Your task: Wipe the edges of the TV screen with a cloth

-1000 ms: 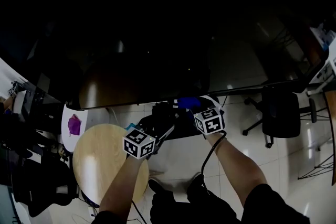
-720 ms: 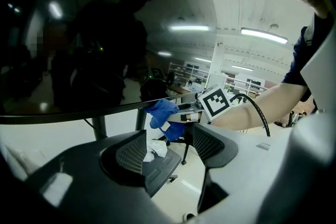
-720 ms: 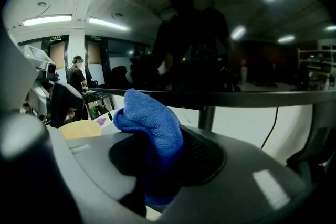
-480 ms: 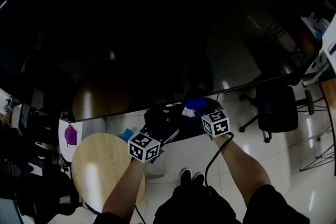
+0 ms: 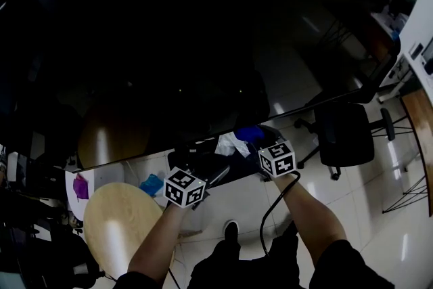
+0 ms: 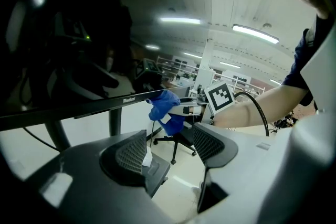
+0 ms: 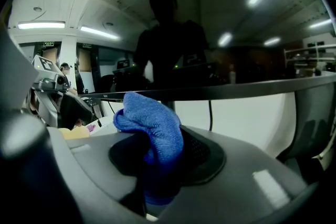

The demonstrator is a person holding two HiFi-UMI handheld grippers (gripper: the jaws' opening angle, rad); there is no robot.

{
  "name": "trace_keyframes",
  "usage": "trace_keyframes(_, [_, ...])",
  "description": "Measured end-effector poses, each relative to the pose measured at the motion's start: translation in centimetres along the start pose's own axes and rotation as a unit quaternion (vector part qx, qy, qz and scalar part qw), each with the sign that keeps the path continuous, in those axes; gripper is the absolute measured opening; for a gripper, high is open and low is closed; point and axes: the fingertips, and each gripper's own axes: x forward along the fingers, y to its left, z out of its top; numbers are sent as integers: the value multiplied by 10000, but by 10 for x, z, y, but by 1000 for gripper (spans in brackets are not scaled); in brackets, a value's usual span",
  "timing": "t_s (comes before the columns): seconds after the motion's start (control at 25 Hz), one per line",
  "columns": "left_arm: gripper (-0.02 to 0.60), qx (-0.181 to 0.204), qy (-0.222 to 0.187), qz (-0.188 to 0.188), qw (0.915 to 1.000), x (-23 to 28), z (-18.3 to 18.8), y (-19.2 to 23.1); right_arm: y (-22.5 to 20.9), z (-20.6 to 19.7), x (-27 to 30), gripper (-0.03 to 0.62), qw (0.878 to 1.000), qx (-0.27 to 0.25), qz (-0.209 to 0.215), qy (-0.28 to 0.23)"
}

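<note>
TV screen (image 5: 169,64): its lower edge lies just beyond the blue cloth (image 7: 151,120)
Our right gripper (image 7: 157,152) pinches the cloth under that left-to-right edge. Our left gripper (image 6: 170,147) waits alongside, its jaws spread and empty.

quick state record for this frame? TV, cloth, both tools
TV: dark screen with reflections on it
blue cloth: bunched, held up at the TV's bottom edge
right tool: shut on blue cloth
left tool: open, nothing between the jaws, beside the right tool below the TV
nearby: round wooden table, black office chair
</note>
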Motion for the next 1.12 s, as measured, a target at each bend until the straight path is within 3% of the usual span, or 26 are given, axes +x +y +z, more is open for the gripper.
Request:
trace_keyframes(0.44, [267,-59,-29,90,9999,94,27,-58,-92,0,-45,140,9999,59,121,-55])
trace_keyframes(1.12, [265,27,-91,61,9999,227,81,-131,-259,-2,-118,140,9998,132,-83,-81])
